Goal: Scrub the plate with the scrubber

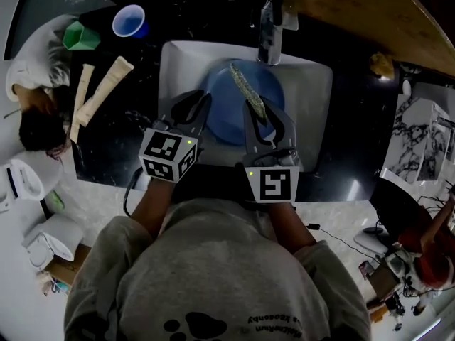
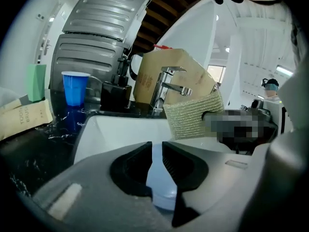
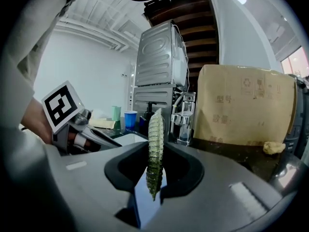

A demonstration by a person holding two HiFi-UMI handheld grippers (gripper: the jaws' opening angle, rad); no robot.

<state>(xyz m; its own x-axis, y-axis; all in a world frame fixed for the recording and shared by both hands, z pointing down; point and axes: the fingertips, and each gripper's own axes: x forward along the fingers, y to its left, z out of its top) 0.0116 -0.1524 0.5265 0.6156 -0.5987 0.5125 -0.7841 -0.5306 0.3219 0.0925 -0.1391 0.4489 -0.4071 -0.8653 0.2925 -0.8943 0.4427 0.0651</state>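
Observation:
A blue plate lies in the white sink. My right gripper is shut on a thin green scrubber pad, which stands on edge over the plate's right half. In the right gripper view the scrubber stands upright, pinched between the jaws of the right gripper. My left gripper hovers at the plate's left rim. Its jaws stand a narrow gap apart, and the plate shows pale blue through that gap, not pinched. In that view the scrubber hangs ahead to the right.
A chrome faucet stands at the sink's back edge. On the dark counter to the left are a blue cup, a green cup and long paper-wrapped packs. A person leans there. A cardboard box stands behind the sink.

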